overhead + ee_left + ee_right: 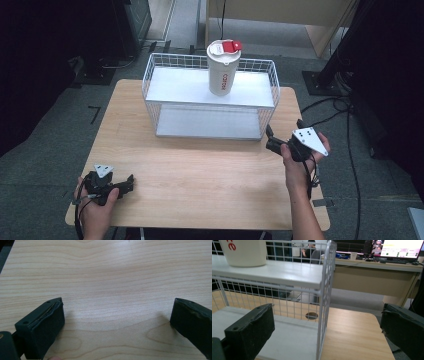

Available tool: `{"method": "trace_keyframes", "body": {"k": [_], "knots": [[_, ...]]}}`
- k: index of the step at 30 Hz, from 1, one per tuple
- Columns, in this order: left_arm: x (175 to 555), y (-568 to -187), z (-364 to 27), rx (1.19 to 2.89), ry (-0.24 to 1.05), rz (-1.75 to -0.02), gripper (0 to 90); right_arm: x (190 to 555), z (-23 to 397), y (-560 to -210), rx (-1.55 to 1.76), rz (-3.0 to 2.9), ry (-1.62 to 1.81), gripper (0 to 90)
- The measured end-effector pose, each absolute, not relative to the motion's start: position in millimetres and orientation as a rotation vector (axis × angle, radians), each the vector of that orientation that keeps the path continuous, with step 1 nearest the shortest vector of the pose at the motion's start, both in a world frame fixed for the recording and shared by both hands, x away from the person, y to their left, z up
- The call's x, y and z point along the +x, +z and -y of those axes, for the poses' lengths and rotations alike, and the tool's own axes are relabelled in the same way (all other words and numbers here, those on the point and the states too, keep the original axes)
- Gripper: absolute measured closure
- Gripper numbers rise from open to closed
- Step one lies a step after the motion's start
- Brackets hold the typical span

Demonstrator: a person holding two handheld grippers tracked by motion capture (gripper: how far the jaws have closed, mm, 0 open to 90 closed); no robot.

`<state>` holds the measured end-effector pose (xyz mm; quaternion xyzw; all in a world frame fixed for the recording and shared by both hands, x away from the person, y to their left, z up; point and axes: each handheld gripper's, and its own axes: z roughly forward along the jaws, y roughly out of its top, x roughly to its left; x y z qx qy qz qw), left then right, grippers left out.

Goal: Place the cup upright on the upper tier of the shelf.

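Gaping wide, both claws, left (117, 322) and right (327, 332); cup (243, 252) top cut off

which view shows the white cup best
The high view: the whole cup, red lid tab included, stands on the rack's top shelf. The right gripper view catches just its lower part; the left gripper view looks at table.

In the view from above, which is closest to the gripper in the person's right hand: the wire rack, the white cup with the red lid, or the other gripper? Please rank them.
From the right gripper:
1. Wire rack, its near right corner just beside the jaws.
2. White cup, up on the rack's top shelf.
3. Left gripper, across the table at the near left corner.
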<state>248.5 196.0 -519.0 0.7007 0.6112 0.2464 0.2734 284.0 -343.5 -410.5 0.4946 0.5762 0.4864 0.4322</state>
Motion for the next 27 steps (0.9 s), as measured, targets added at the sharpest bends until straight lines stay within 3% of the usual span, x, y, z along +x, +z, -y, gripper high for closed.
{"method": "trace_keyframes", "body": {"k": [27], "knots": [[249,-519,-196,1.885,0.662,-1.643,0.0,218,412,-493,1.408,-1.485,1.104,0.0]]}}
